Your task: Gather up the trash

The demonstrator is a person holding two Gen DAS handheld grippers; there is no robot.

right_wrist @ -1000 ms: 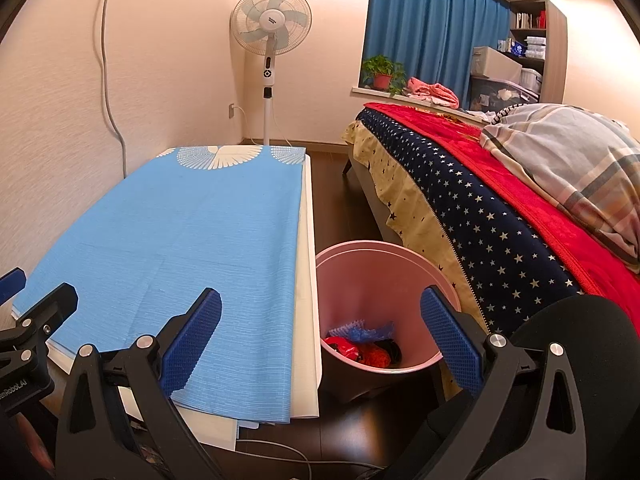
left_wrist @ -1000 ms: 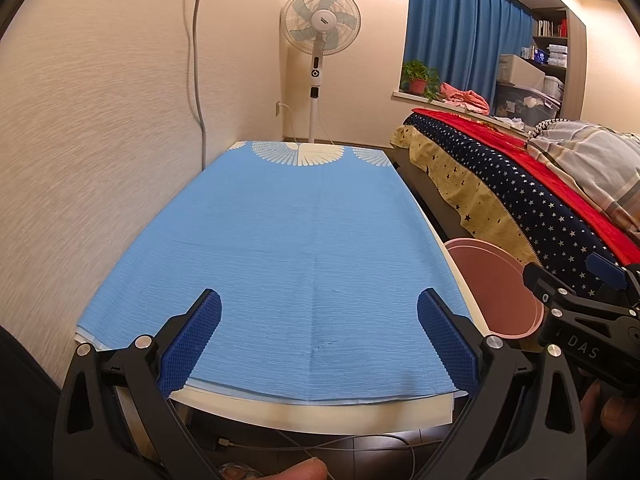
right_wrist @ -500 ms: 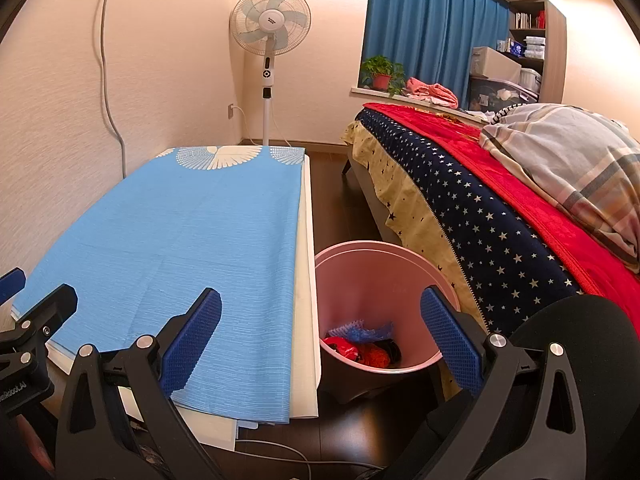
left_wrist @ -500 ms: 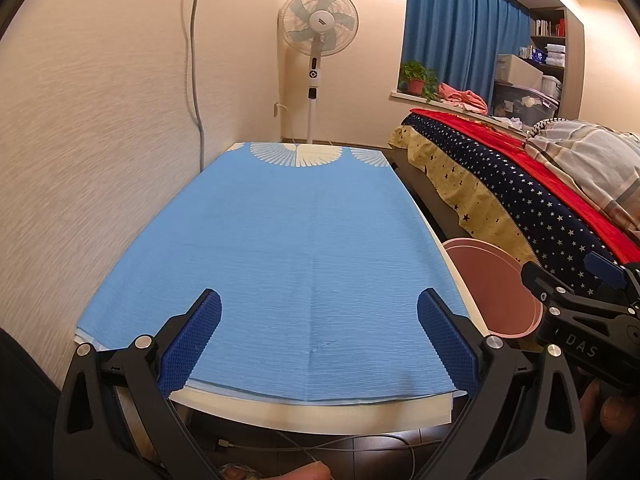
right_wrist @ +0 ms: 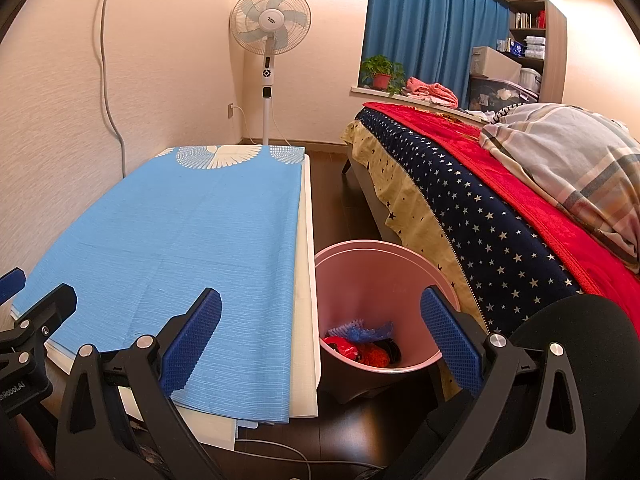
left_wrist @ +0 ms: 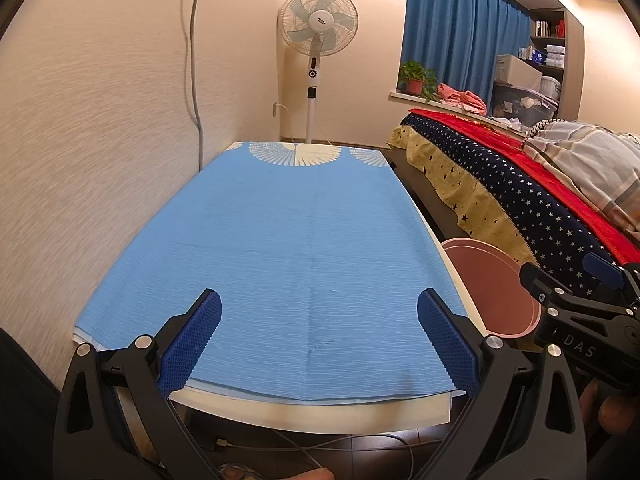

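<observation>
A pink trash bin (right_wrist: 384, 276) stands on the dark floor between the low table and the bed. Red, blue and black trash (right_wrist: 362, 342) lies at its bottom. The bin's rim also shows in the left wrist view (left_wrist: 488, 280). My left gripper (left_wrist: 320, 340) is open and empty over the near end of the blue cloth (left_wrist: 288, 240). My right gripper (right_wrist: 320, 340) is open and empty, held above the table's right edge and the bin. The right gripper's body shows in the left wrist view (left_wrist: 580, 320).
A low white table (right_wrist: 306, 280) carries the blue cloth. A bed (right_wrist: 480, 208) with a starred cover and red blanket is on the right. A standing fan (right_wrist: 270, 32) is at the far wall. Cables (left_wrist: 280, 446) lie on the floor under the table's near edge.
</observation>
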